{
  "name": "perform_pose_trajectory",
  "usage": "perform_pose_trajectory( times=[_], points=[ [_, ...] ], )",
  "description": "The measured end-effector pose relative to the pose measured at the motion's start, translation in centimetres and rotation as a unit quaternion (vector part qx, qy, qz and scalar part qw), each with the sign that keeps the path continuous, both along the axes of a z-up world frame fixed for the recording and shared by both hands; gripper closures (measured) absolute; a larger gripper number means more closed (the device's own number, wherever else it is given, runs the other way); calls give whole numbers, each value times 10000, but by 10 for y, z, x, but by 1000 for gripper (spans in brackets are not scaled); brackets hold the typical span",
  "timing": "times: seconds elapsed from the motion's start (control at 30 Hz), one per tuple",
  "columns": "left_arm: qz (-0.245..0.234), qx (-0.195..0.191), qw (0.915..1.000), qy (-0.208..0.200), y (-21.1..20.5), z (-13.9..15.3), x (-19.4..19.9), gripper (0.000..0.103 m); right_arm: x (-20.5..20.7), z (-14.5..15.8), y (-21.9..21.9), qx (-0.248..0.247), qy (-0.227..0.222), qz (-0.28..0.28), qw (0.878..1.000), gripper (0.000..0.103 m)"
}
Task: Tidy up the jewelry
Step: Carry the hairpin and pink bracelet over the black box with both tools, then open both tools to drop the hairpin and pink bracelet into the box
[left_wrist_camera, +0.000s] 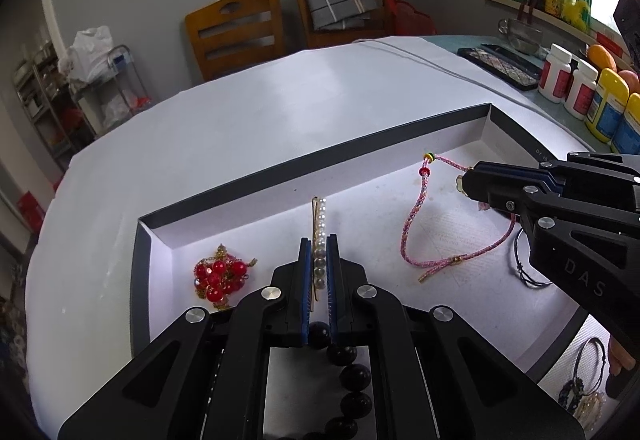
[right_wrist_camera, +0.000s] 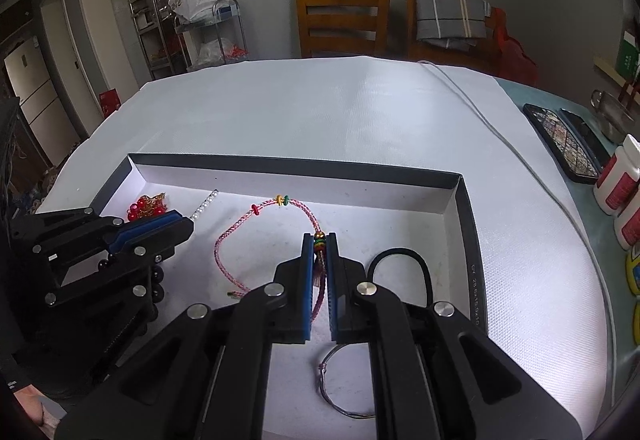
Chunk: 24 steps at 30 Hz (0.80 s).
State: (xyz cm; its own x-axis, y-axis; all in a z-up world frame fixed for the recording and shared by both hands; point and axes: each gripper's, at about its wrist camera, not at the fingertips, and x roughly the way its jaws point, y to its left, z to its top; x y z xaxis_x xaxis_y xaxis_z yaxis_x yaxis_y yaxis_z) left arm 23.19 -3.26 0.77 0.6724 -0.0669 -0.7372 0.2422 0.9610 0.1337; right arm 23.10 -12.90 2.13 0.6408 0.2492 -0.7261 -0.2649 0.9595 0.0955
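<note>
A shallow box lid [left_wrist_camera: 320, 156] with white inside lies on the white table; it also shows in the right wrist view [right_wrist_camera: 304, 164]. My left gripper [left_wrist_camera: 319, 260] is shut on a pearl hair clip [left_wrist_camera: 321, 224], with a black bead bracelet [left_wrist_camera: 348, 364] below its jaws. My right gripper [right_wrist_camera: 319, 244] is shut on a pink cord bracelet [right_wrist_camera: 240, 228] with coloured beads; the cord trails across the box floor [left_wrist_camera: 416, 216]. A red bead ornament [left_wrist_camera: 218, 276] lies at the box's left corner [right_wrist_camera: 146, 207].
A black cord loop [right_wrist_camera: 404, 260] and a thin wire ring [right_wrist_camera: 332, 392] lie in the box near the right gripper. Bottles [left_wrist_camera: 580, 88], a phone [right_wrist_camera: 560, 136] and a metal cup stand at the table's right edge. Chairs [right_wrist_camera: 344, 20] stand behind the table.
</note>
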Motion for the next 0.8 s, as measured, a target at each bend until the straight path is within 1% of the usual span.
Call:
perform_pose_trajectory(
  times=[0.2,0.3,0.33,0.4,0.43,0.47,0.5,0.57,0.63,0.7,0.77,0.8],
  points=[
    [-26,46,10000,44,0,-1,0,95,1,-2,-1,-70,16,-55,10000,97],
    [-36,45,10000,25,0,-1,0,92,1,-2,-1,-71,3,-76,9999,97],
    [-37,31,10000,6,0,-1,0,90,1,-2,-1,-69,-2,-87,9999,97],
    [-25,-2,10000,-45,2,0,-1,81,1,-4,-2,-54,3,-103,9999,97],
    [-18,-20,10000,-91,2,2,-2,74,1,-4,-2,-41,9,-113,9999,97],
    [-14,-35,9999,-137,3,3,-3,69,1,-4,-3,-32,17,-115,9999,97],
    [-9,-34,9999,-150,2,3,-3,68,2,-4,-4,-28,17,-124,9999,97],
    [-8,-27,9999,-143,2,3,-3,68,2,-3,-5,-4,0,-144,9999,94],
    [-18,-22,9999,-143,2,3,-3,68,1,0,-7,36,-48,-182,9998,78],
    [-20,-22,9999,-144,2,3,-3,66,0,2,-9,66,-98,-226,9997,73],
    [-20,-7,9999,-164,2,3,-3,65,0,4,-12,133,-130,-277,9994,70],
    [-21,-4,9999,-165,1,3,-3,65,0,4,-13,154,-143,-304,9993,67]
  ],
)
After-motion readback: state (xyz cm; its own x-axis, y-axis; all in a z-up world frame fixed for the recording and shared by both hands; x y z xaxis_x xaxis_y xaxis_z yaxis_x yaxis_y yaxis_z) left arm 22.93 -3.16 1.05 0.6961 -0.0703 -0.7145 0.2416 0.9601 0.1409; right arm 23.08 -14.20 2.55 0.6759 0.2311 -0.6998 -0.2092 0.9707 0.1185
